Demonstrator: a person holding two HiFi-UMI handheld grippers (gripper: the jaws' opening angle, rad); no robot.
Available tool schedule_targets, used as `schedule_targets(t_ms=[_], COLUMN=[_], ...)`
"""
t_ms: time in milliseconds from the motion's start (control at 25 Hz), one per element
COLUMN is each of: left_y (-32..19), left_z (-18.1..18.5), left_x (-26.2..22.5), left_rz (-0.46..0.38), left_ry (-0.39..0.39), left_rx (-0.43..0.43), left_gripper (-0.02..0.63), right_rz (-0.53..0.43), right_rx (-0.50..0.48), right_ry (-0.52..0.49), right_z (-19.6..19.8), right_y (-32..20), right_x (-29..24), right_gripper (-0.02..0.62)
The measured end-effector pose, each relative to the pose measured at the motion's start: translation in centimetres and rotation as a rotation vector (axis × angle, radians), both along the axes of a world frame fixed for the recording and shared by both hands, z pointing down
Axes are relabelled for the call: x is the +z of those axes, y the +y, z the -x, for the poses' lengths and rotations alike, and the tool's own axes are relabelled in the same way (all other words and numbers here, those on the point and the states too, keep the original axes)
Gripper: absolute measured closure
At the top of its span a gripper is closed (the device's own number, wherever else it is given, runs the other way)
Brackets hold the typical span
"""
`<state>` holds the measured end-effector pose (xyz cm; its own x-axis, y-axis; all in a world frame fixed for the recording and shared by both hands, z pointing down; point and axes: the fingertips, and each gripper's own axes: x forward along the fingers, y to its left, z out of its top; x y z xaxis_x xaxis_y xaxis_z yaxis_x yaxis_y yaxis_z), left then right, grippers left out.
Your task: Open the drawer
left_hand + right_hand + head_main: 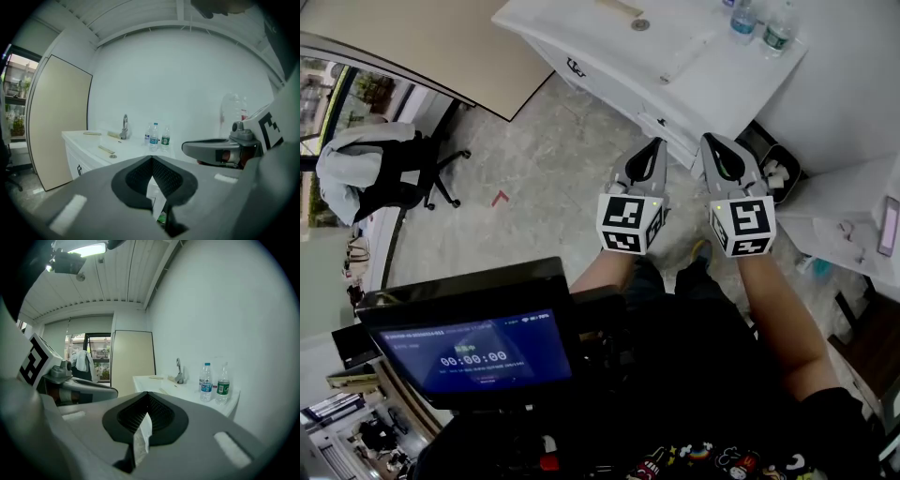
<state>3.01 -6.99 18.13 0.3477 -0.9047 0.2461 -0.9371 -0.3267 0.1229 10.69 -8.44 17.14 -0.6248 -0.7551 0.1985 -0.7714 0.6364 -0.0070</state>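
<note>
A white cabinet (609,56) with a sink stands ahead of me, across open floor. Its front carries dark drawer handles (575,67), one of which also shows low in the left gripper view (78,169). My left gripper (657,143) and right gripper (711,140) are held side by side in the air, short of the cabinet and touching nothing. Both are shut with nothing between the jaws. In the left gripper view my left gripper (152,159) points at the counter's near corner. My right gripper (147,395) points the same way.
Two water bottles (742,21) and a faucet (124,126) stand on the counter. A bin (778,171) sits right of the cabinet and a white table (848,230) further right. An office chair (389,178) is at the left, and a screen (473,352) is mounted close below me.
</note>
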Motion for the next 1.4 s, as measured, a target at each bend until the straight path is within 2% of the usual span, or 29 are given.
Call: schedule_targets(t_ms=[280, 640, 760, 1080, 1400], left_y=[-2.0, -3.4, -3.9, -7.5, -11.3], left_z=[0.5, 2.8, 3.9, 5.9, 5.9], left_x=[1.6, 5.5, 8.5, 18.6, 28.5], left_rz=[-0.004, 0.011, 0.016, 0.005, 0.014], left_ry=[-0.002, -0.011, -0.031, -0.073, -0.051], left_rx=[0.004, 0.056, 0.096, 0.213, 0.244], left_gripper=[0.605, 0.604, 0.604, 0.549, 0.517], right_rz=[0.007, 0.025, 0.032, 0.014, 0.01], right_rx=[0.021, 0.065, 0.092, 0.145, 0.181], right_ry=[0.003, -0.008, -0.015, -0.009, 0.012], right_z=[0.2, 4.3, 5.2, 6.1, 5.9], right_y=[-1.1, -1.3, -1.1, -0.8, -2.1], right_x=[1.5, 5.5, 7.9, 13.0, 21.7], right_gripper=[0.572, 0.572, 0.572, 0.572, 0.572])
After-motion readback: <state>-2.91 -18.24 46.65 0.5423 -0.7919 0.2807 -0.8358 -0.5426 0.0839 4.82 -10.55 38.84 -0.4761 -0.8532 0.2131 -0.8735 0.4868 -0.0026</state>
